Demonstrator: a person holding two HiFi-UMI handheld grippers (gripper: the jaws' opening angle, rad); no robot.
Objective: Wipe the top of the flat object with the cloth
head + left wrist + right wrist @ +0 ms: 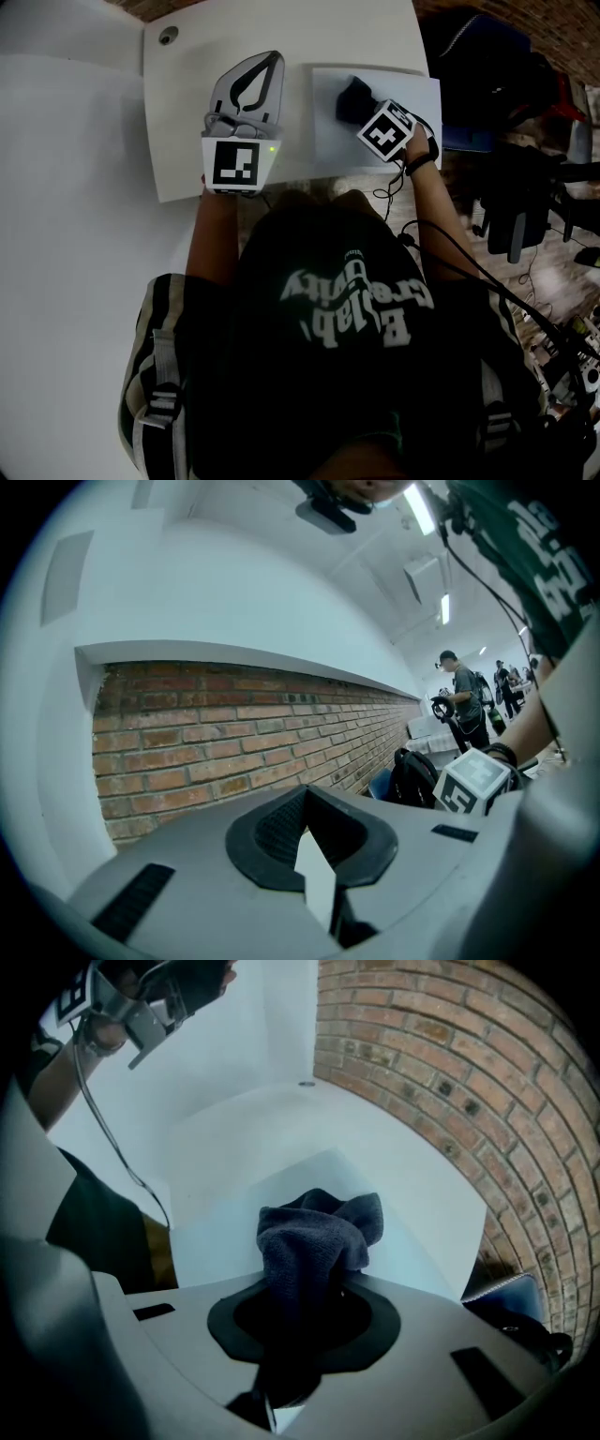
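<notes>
A white flat board [417,98] lies on the white table [183,103], at its right side. A dark blue cloth [352,97] rests bunched on the board's left part, and my right gripper [364,105] is shut on it. In the right gripper view the cloth [314,1237] rises from between the jaws over the board [272,1194]. My left gripper [270,59] is held over the table left of the board, jaws together and holding nothing. In the left gripper view the left gripper [315,869] faces a brick wall.
A round grommet [168,36] sits at the table's far left corner. A dark backpack [483,66] stands past the table's right edge, with cables and gear [525,216] on the floor. The brick wall [450,1063] runs behind the table. People [464,705] stand far off.
</notes>
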